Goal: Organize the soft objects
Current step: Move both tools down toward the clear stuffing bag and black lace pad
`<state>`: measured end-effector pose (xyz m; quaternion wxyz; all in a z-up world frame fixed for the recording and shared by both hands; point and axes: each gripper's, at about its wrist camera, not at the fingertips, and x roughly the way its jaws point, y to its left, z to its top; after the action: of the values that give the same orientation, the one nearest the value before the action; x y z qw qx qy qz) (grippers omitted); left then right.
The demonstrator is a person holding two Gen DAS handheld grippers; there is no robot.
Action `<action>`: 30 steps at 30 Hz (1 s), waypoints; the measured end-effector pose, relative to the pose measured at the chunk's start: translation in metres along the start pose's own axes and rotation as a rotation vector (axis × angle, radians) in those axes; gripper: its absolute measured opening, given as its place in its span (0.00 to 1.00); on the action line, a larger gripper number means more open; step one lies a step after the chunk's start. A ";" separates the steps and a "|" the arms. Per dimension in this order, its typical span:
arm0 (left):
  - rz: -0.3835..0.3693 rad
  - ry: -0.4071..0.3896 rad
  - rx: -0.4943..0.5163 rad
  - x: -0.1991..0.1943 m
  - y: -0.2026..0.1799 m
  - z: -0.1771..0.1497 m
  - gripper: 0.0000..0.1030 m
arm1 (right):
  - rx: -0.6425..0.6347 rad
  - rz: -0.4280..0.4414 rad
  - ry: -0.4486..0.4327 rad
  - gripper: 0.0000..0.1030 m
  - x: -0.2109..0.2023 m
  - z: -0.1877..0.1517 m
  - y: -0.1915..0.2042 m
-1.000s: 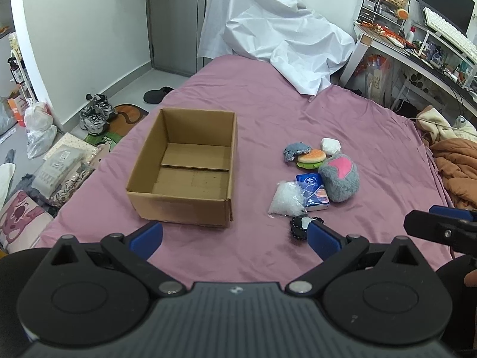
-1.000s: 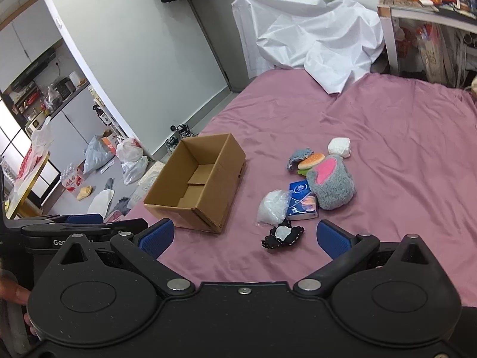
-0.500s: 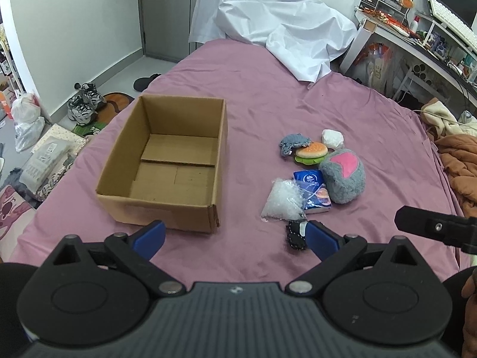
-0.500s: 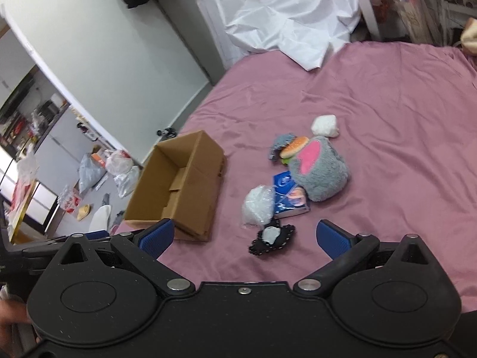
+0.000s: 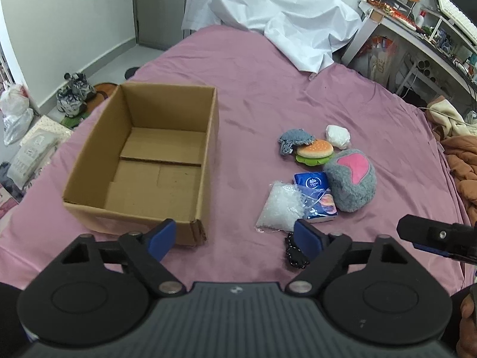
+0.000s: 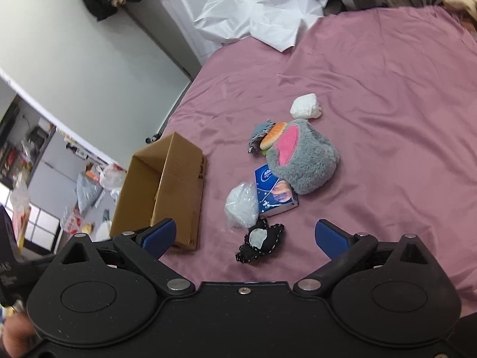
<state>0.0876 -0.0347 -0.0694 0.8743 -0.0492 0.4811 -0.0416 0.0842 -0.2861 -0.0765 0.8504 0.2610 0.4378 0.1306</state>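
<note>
So both grippers hang over the near edge of the purple bed [image 5: 268,68], the left gripper [image 5: 235,235] and right gripper [image 6: 244,234] each spread wide with nothing between the fingers. Soft stuff is bunched at about 1 o'clock from the left one: grey plush [image 5: 351,185], tissue pack [image 5: 316,197], clear bag [image 5: 280,205], burger toy [image 5: 315,150], black lace piece [image 6: 259,244]. The cardboard box [image 5: 205,161] sits open at 11 o'clock, with bare sheet between it and the pile.
</note>
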 end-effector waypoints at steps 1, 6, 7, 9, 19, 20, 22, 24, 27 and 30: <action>-0.003 0.006 -0.001 0.004 0.000 0.001 0.77 | 0.012 0.003 0.006 0.94 0.003 0.001 -0.002; -0.015 0.040 0.006 0.022 -0.005 0.005 0.68 | 0.048 -0.021 0.053 0.84 0.022 0.003 -0.007; -0.020 0.044 0.006 0.026 -0.007 0.006 0.67 | 0.060 -0.016 0.065 0.83 0.025 0.004 -0.009; -0.026 0.053 0.006 0.034 -0.010 0.007 0.62 | 0.080 -0.009 0.083 0.80 0.030 0.004 -0.012; -0.102 0.114 -0.001 0.072 -0.027 0.018 0.50 | 0.177 0.024 0.213 0.66 0.065 0.005 -0.028; -0.110 0.121 0.002 0.076 -0.028 0.020 0.50 | 0.192 0.027 0.232 0.63 0.070 0.004 -0.029; -0.125 0.131 0.006 0.081 -0.031 0.022 0.49 | 0.217 0.033 0.262 0.60 0.078 0.004 -0.032; -0.133 0.140 0.013 0.088 -0.033 0.023 0.49 | 0.239 0.038 0.275 0.60 0.083 0.004 -0.035; -0.127 0.171 0.012 0.102 -0.034 0.024 0.49 | 0.286 0.049 0.291 0.53 0.094 0.004 -0.041; -0.131 0.199 -0.009 0.112 -0.032 0.026 0.50 | 0.328 0.057 0.319 0.52 0.105 0.004 -0.049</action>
<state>0.1685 -0.0785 -0.1456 0.8173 -0.0801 0.5615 -0.1012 0.1480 -0.2803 -0.1727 0.7124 0.3841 0.5747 0.1212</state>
